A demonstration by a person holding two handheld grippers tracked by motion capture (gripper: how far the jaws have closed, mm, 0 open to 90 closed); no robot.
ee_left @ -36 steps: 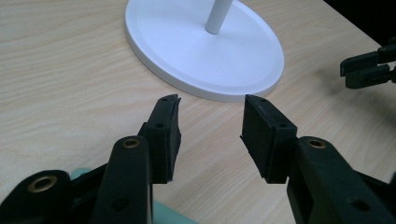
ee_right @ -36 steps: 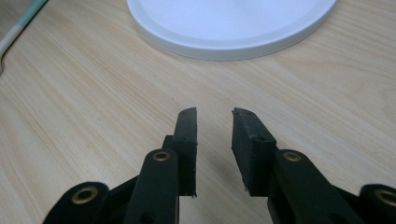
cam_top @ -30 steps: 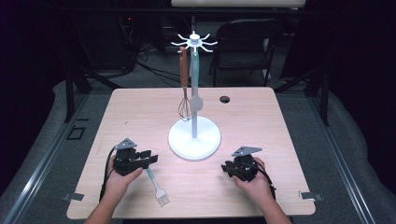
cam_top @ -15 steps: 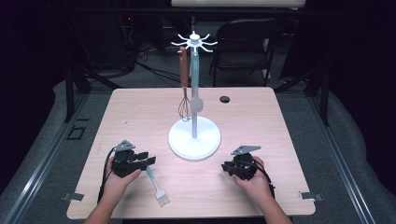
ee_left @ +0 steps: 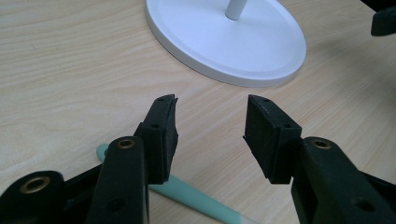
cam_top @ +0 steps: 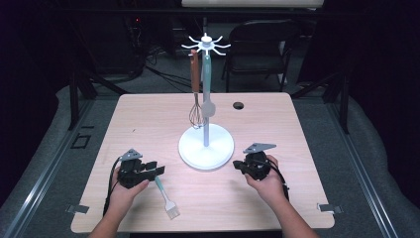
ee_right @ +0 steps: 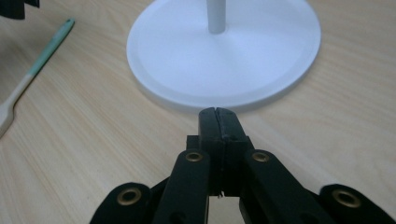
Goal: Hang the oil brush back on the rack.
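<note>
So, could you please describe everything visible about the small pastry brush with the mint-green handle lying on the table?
The small pastry brush with a mint-green handle lies flat on the light wooden table, in front of the white utensil stand's round base. Its tapered handle, plastic by the look, turns pale toward a whitish bristled head nearest the person. The handle tip lies just beneath the open left gripper, whose jaws do not hold it.

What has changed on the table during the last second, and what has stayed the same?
Nothing visibly changed. The left gripper stays open above the handle of the pastry brush, the right gripper stays shut near the white stand, and the whisk still hangs there.
</note>
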